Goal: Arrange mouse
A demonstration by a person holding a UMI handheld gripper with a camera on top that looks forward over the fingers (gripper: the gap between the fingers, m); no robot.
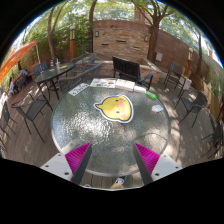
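Fingers first: I see both of them [112,160] low in my view, spread wide with nothing held between them, each showing a flat magenta pad [80,156] on its inner face and a dark metal bar running back toward me.

Widest of everything is the patio setting. Trees [75,20] with pale trunks stand over a brick wall [120,38], and patchy sunlight falls across the paved ground [40,125].

Next comes the round table [70,125] directly ahead of the fingers. Its top is glass with a pebbled, rippled texture that glints, ringed by a thin metal rim. Metal patio chairs [35,108] with slatted or mesh backs stand around it, and another table with chairs [55,72] sits further off on one side.

At the far edge of the round table stands a dark rectangular object [126,68], upright; it looks like an open laptop or screen, though I cannot be sure.

On the glass, well beyond the fingertips and near the middle of the table, lies a yellow mat [114,108] with a rounded, teardrop-like outline. A small dark rounded thing on top of it looks like the mouse [113,104], but it is too small for me to make out clearly.

Smallest are a pale flat item [78,89] and a small greenish item [156,107] lying on the glass to either side.
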